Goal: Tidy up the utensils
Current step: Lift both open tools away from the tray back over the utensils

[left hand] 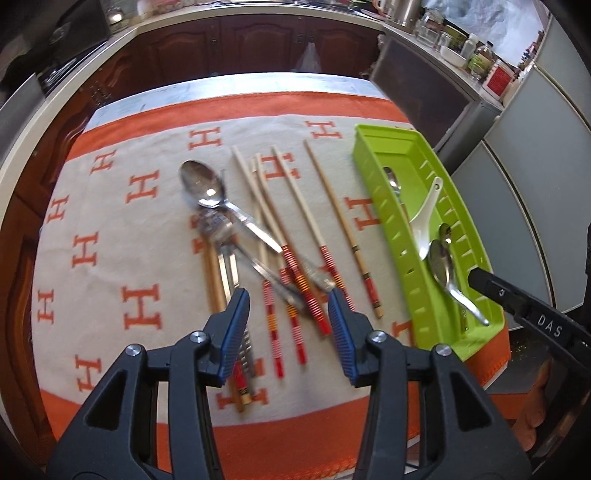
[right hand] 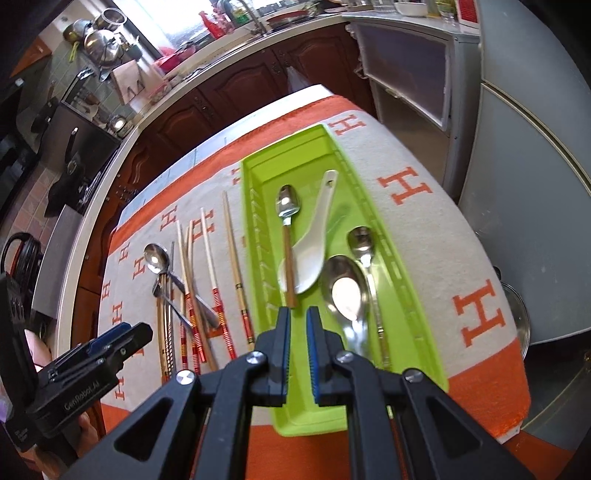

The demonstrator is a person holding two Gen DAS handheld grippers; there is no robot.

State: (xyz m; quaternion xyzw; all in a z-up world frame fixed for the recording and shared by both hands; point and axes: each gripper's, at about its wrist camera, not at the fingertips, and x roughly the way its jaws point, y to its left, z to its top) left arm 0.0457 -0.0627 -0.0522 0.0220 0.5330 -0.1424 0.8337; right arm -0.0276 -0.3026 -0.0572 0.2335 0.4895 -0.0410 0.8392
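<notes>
Utensils (left hand: 258, 236) lying on the table just ahead of the wide-open left tool (left hand: 288, 325), right tool (right hand: 297, 347) hovering narrow and empty above the green tray (right hand: 406, 295) holding spoons (right hand: 343, 288).

We see a kitchen w/ dark wood cabinets (left hand: 258, 44) under a pale counter (right hand: 122, 144) that curves round the room. Bright daylight comes thru a window (right hand: 177, 22) behind the sink area; steel pots (right hand: 99, 40) sit near it. A grey fridge (right hand: 535, 177) stands at right, beside a low grey cabinet (right hand: 406, 70). Jars & bottles (left hand: 476, 55) crowd the far counter. The tabletop wears an orange-and-cream cloth (left hand: 140, 206) w/ H motifs.
</notes>
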